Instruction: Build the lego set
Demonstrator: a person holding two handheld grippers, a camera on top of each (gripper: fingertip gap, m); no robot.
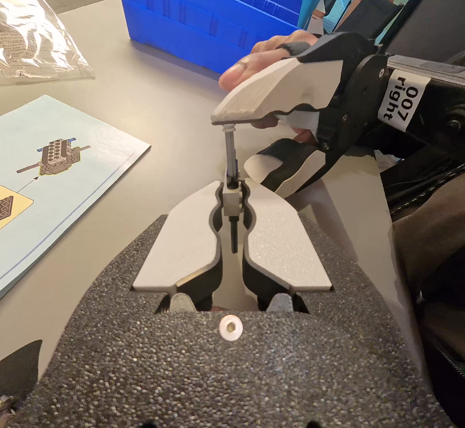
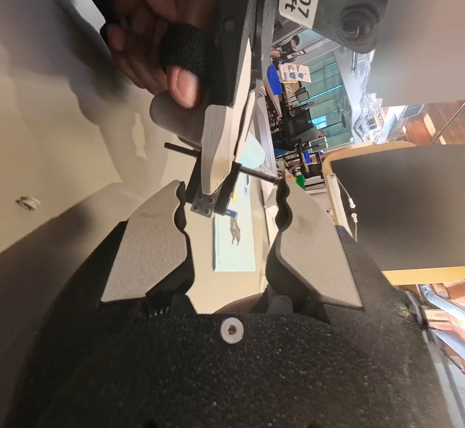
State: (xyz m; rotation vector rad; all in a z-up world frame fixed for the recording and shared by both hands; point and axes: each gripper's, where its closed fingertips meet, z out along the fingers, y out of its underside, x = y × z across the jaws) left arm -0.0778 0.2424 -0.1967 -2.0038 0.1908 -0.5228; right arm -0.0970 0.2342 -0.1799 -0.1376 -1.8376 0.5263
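Left hand-held gripper, in its own wrist view, is clamped on a small grey brick assembly with a black axle running through it, above the tabletop. An instruction booklet lies at the tabletop's left edge, a clear plastic bag towards its far left corner. Contents of the blue bin at the far edge are hidden.

Right hand-held gripper, in its own wrist view, is spread wide around the same assembly; its right fingertip meets the axle's end.
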